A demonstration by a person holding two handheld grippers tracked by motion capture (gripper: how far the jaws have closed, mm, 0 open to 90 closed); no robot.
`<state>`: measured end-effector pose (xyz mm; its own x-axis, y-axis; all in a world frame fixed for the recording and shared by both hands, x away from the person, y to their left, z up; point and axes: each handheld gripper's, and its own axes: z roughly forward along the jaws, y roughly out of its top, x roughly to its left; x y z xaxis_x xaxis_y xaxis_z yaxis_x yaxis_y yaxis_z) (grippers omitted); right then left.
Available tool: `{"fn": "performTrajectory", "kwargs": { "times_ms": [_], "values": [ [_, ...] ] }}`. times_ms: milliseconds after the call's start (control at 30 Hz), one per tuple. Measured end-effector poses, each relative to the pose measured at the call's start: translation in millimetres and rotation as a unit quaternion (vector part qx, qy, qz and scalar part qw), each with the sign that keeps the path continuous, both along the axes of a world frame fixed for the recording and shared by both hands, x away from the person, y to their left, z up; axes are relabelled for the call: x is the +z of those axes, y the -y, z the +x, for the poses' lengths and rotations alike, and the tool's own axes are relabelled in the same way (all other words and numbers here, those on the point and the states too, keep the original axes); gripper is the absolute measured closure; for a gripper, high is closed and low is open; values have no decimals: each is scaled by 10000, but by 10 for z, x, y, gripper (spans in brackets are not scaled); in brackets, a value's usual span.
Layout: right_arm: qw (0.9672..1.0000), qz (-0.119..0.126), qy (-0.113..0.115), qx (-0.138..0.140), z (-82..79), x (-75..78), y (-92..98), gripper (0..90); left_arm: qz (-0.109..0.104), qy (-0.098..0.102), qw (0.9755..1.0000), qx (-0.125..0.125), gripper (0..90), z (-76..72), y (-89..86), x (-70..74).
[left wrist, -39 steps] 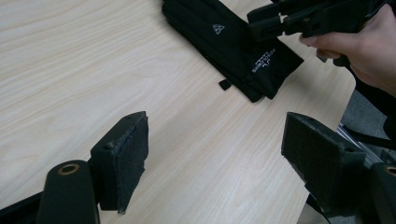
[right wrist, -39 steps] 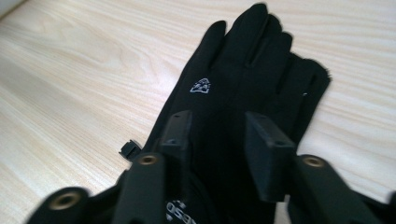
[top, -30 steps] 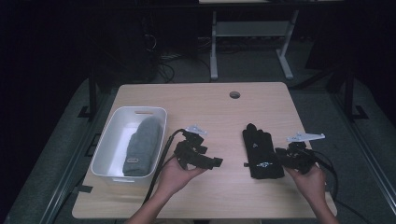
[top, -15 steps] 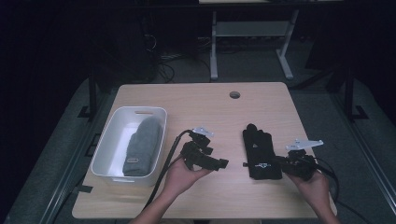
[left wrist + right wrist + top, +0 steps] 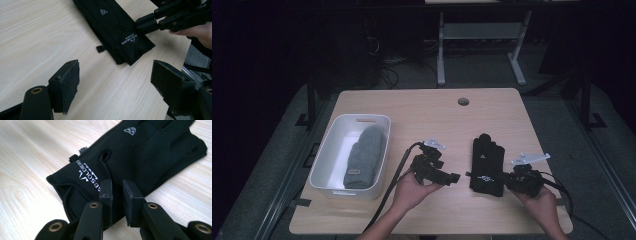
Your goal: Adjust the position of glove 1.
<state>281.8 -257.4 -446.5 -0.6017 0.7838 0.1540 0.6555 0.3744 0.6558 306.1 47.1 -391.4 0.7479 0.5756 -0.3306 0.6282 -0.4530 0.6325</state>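
The right gripper [image 5: 506, 179] has just been closing its jaws, and in the right gripper view they now stand nearly together at the cuff edge of the black fabric glove [image 5: 140, 157] with white lettering; a narrow gap remains between the pads, and a fold of cuff appears to be pinched there, so the grip reads as clenched on the glove. The glove [image 5: 486, 164] lies flat on the right half of the light wood-grain tabletop [image 5: 427, 115], fingers pointing away from the person, cuff nearest the right hand. Compared with a second ago, the left gripper [image 5: 452, 177] has shifted toward the glove and slightly lower; its jaws are released, standing wide apart with nothing between them, aimed at the cuff end of the glove [image 5: 117, 32]. This suggests that the cuff is now secured on one side and the left gripper is being positioned to take the other. The white rectangular plastic bin [image 5: 329, 150] at the left of the tabletop holds a grey knitted beanie [image 5: 366, 155] and is unchanged. A round cable hole [image 5: 463, 101] sits near the far edge. The room beyond is dark, with a white desk frame [image 5: 477, 45] and loose cables on the floor.
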Motion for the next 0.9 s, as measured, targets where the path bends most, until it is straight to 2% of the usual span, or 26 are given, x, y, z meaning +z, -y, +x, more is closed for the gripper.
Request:
{"fn": "performTrajectory", "kwargs": {
  "times_ms": [33,100,133,167,267,300,333,367,400,533,600,667,800,900],
  "values": [
    [9999,-15,79,68,18,12,-4,747,12,-13,10000,-35,229,4,28,-21],
    [9999,111,40,-87,60,81,7,641,-3,-8,10000,-30,229,4,83,-55],
    [9999,111,40,-87,60,81,7,641,-5,-6,10000,-44,229,6,116,-76],
    [9998,88,78,-133,120,107,28,562,25,-44,9999,-97,230,17,183,-119],
    [9996,158,49,-229,180,135,46,512,7,-73,9999,-116,229,30,249,-162],
    [9995,189,70,-257,252,152,58,463,-18,-100,9999,-121,229,36,283,-185],
    [9995,189,70,-257,252,152,58,463,-44,-113,9999,-117,229,41,320,-211],
    [9994,160,68,-302,328,166,60,423,-37,-149,9998,-139,229,48,393,-256],
    [9994,160,68,-302,328,166,60,423,-37,-149,9998,-139,229,48,393,-256],
    [9987,217,37,-452,492,171,110,378,-7,-250,9995,-171,230,78,550,-376],
    [9989,184,94,-414,532,158,127,375,-8,-261,9995,-160,231,84,575,-394],
    [9984,186,2,-538,606,137,155,367,-30,-282,9995,-129,232,95,623,-426],
    [9979,160,-62,-623,681,95,163,359,32,-324,9994,-120,234,114,708,-490],
    [9976,176,-118,-660,769,37,166,358,174,-338,9992,-137,236,127,759,-552]
  ]
}}
